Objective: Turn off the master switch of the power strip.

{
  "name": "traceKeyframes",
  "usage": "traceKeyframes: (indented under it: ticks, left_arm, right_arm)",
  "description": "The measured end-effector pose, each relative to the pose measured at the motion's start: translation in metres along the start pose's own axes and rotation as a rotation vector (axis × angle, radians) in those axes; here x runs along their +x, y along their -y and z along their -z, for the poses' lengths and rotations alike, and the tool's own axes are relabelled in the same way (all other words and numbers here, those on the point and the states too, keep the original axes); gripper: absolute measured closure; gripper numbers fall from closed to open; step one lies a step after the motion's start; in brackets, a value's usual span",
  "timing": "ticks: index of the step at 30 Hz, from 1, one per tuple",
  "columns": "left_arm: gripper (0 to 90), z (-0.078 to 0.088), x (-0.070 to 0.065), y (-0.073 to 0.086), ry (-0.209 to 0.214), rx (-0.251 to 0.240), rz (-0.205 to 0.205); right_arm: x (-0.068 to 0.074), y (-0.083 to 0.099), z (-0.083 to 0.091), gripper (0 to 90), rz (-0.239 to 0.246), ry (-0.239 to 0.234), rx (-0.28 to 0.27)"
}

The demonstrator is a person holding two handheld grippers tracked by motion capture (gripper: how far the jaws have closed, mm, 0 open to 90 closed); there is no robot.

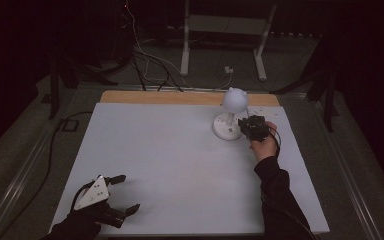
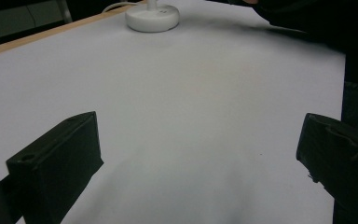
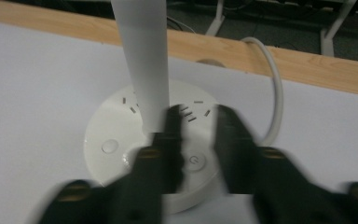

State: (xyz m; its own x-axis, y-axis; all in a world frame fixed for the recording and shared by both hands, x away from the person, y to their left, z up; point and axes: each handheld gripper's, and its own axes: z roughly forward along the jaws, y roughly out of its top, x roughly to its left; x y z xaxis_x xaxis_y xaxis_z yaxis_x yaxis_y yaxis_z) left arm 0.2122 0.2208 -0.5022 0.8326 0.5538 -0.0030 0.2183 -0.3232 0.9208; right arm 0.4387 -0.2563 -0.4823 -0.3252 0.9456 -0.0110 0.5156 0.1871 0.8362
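The white lamp [image 1: 228, 117] stands at the table's [image 1: 170, 160] one o'clock corner. The right gripper [image 3: 196, 128] hovers over its round base [image 3: 121, 140], jaws parted, gripping nothing. The left gripper [image 1: 122, 194] rests at seven o'clock, jaws wide apart.

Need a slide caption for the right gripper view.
Right gripper, jaws slightly apart, over the power button on a white lamp base.

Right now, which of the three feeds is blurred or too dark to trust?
Right gripper view: the right gripper is motion-smeared over the lamp base, which stays fairly sharp. High view: dim overall, floor nearly black, the lamp brightest. Left gripper view: sharp, evenly lit, left gripper crisp.
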Motion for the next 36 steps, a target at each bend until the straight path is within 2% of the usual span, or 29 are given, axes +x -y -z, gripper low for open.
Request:
traceKeyframes:
  ticks: [1, 3, 5, 7, 9, 11, 12, 13, 14, 17, 23, 29, 36]
  left_arm:
    - [0.4, 0.0, 0.0, 0.0, 0.0, 0.0, 0.0]
    - [0.4, 0.001, 0.0, 0.0, 0.001, 0.0, -0.001]
    - [0.4, 0.001, 0.0, 0.0, 0.001, -0.001, 0.0]
    - [0.4, 0.001, 0.0, 0.0, 0.002, 0.0, 0.0]
    - [0.4, 0.001, 0.0, 0.0, 0.002, 0.001, -0.004]
    - [0.4, 0.001, 0.0, 0.0, 0.001, 0.001, -0.003]
    - [0.4, 0.001, 0.0, 0.0, 0.001, 0.001, -0.003]
    - [0.4, 0.001, 0.0, 0.0, 0.001, 0.0, -0.002]
    - [0.4, 0.001, 0.0, 0.0, 0.0, 0.0, -0.002]
    - [0.4, 0.001, 0.0, 0.0, 0.0, 0.001, -0.003]
    - [0.4, 0.001, 0.0, 0.0, 0.002, 0.0, 0.0]
    - [0.4, 0.001, -0.001, 0.0, 0.001, 0.001, -0.004]
    - [0.4, 0.0, -0.001, 0.0, 0.002, 0.0, -0.001]
  right_arm:
    - [0.0, 0.0, 0.001, 53.5, 0.005, 0.003, 0.009]
    - [0.001, 0.002, 0.003, 45.5, 0.0, 0.014, 0.023]
    - [0.001, 0.002, 0.005, 37.2, -0.023, 0.029, 0.037]
    - [0.003, 0.003, 0.011, 29.0, -0.023, 0.052, 0.022]
    - [0.004, 0.004, 0.016, 14.2, -0.015, -0.007, 0.031]
    - [0.008, 0.005, 0.023, 9.2, 0.002, -0.041, 0.021]
    - [0.008, 0.005, 0.023, 9.2, 0.002, -0.041, 0.021]
    - [0.011, 0.005, 0.027, 1.8, 0.009, -0.103, 0.027]
    - [0.012, 0.005, 0.03, 0.0, 0.017, -0.136, 0.024]
    - [0.016, 0.005, 0.038, 0.0, 0.017, -0.202, 0.018]
    - [0.027, 0.008, 0.053, 0.0, 0.023, -0.274, 0.013]
    - [0.037, 0.015, 0.067, 0.0, 0.038, -0.314, 0.003]
    - [0.054, 0.03, 0.086, 0.0, 0.068, -0.383, -0.004]
